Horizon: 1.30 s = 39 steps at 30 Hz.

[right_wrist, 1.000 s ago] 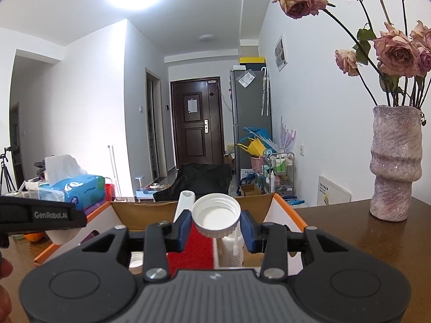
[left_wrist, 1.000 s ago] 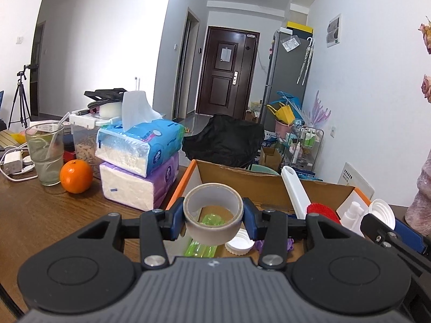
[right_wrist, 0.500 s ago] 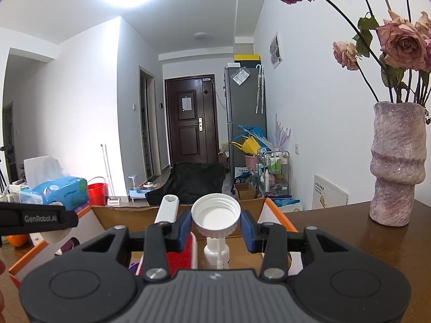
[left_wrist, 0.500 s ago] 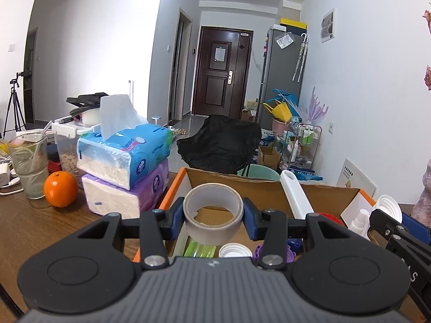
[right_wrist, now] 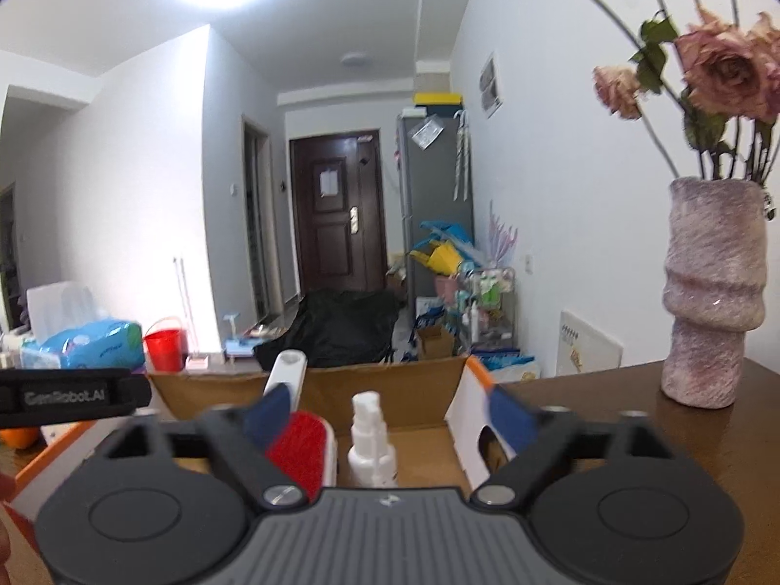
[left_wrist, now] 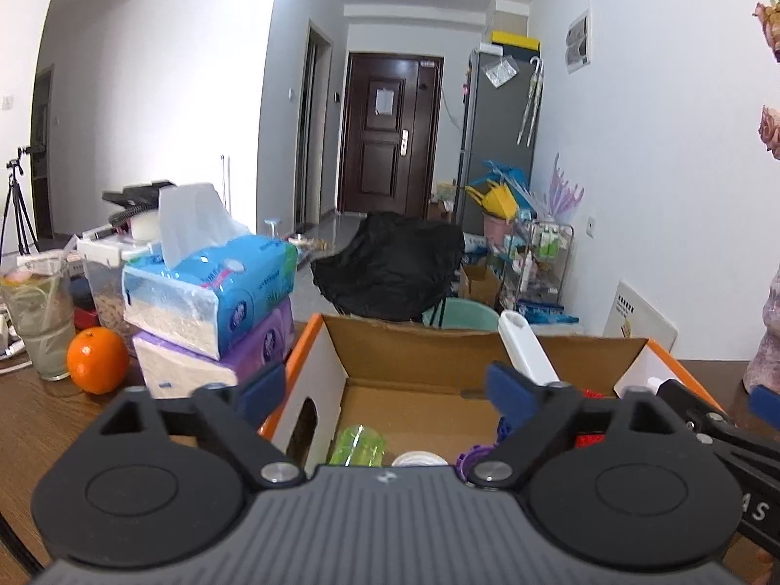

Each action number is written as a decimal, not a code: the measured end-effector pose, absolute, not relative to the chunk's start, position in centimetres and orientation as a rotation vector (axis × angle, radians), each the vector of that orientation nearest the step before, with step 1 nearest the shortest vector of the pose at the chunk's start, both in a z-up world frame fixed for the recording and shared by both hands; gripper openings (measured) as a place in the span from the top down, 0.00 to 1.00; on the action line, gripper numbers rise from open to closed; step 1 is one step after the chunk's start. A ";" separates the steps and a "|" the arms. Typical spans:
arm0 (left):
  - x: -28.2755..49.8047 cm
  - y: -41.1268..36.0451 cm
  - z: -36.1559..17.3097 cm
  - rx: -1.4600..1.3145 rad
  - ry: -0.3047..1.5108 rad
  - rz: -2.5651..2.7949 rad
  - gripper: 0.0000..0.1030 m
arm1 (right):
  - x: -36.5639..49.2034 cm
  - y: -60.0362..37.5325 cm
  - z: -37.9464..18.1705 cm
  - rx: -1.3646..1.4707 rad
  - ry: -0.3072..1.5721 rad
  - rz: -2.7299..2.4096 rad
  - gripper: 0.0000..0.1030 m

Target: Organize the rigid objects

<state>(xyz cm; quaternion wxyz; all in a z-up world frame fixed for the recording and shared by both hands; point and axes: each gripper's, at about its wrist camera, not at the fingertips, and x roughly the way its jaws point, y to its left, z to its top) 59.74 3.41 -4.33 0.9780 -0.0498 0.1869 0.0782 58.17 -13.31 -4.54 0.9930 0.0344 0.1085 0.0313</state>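
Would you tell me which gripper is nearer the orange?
Left. The left gripper hovers over the box end beside the orange; the right gripper is over the far end.

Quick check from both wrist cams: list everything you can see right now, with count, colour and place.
cardboard box: one, brown with orange rim, on table ahead
brush: one, red, white handle, in box
spray bottle: one, white, upright in box
green bottle: one, in box
tissue packs: two, blue on purple, left of box
orange: one, on table
vase: one, pink, with flowers, right of box
left gripper: jaws opening, empty
right gripper: jaws opening, empty
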 end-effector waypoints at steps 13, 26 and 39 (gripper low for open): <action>59.9 3.4 -4.4 -0.097 0.388 0.185 0.00 | 58.2 -13.6 -4.5 0.078 0.214 0.053 0.00; 58.8 3.4 -3.8 -0.083 0.411 0.196 0.00 | 57.3 -13.8 -4.3 0.059 0.225 0.044 0.00; 54.0 3.3 -2.9 -0.064 0.417 0.189 0.00 | 52.7 -15.4 -3.7 0.066 0.232 0.019 0.00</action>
